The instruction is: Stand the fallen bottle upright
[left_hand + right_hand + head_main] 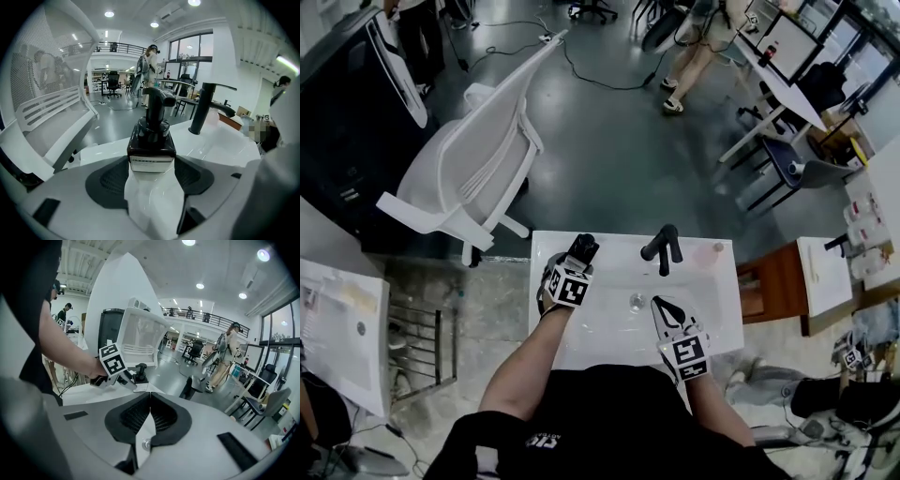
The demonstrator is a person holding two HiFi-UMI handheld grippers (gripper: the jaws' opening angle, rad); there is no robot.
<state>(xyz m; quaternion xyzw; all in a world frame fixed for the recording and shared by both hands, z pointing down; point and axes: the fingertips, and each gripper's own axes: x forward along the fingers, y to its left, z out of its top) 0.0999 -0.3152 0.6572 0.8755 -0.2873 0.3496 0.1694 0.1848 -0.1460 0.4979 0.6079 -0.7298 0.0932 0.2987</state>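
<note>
A black pump bottle stands upright on the back left rim of the white sink. In the left gripper view the bottle fills the gap at the fingertips, its square base flush with both pads. My left gripper is closed on it with the jaws wide. The right gripper view shows the bottle at the tips of the left gripper. My right gripper hovers over the basin's right side, pads together, nothing between them.
A black faucet rises at the back of the sink, right of the bottle. The drain lies mid-basin. A white chair lies tipped beyond the counter. A wooden cabinet stands to the right.
</note>
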